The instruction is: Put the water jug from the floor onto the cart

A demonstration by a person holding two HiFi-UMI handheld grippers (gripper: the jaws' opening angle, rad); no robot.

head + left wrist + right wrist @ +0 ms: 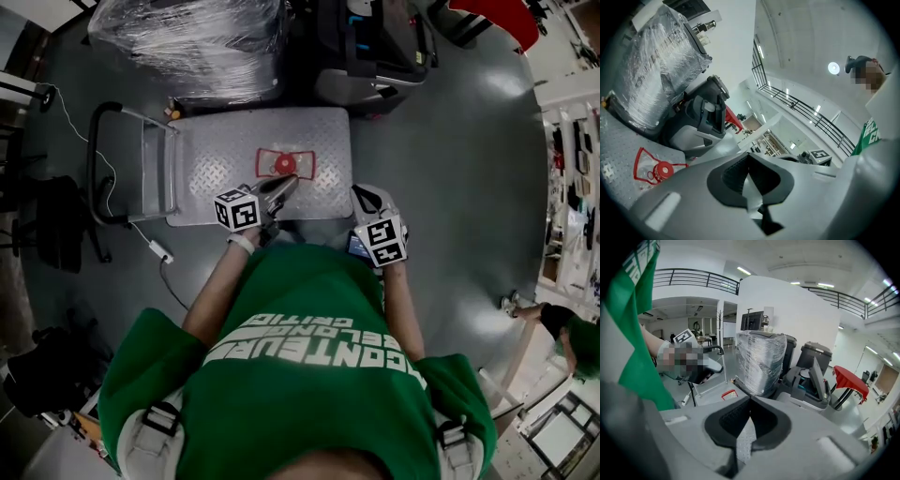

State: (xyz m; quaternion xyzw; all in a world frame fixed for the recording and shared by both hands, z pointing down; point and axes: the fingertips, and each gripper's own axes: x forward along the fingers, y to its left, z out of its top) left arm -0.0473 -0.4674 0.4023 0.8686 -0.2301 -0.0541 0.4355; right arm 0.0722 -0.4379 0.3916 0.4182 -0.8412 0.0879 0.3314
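The water jug (284, 165) stands on the cart's diamond-plate deck (211, 155), seen from above as a red cap inside a red carry handle. In the left gripper view the water jug (658, 169) sits low at the left on the cart deck (611, 152). My left gripper (289, 180) hovers just at the jug's near side, shut and holding nothing. My right gripper (361, 195) is off the deck's near right corner, also shut and bare. In the left gripper view, my left gripper (749, 157) shows closed jaws; so does my right gripper (750, 399) in its own view.
The cart's push handle (101, 159) rises at the left. Behind the cart stand a plastic-wrapped load (187, 37) and a dark machine (375, 47). A white cable with a plug (155, 248) trails on the floor. Another person (572, 328) is at the right edge.
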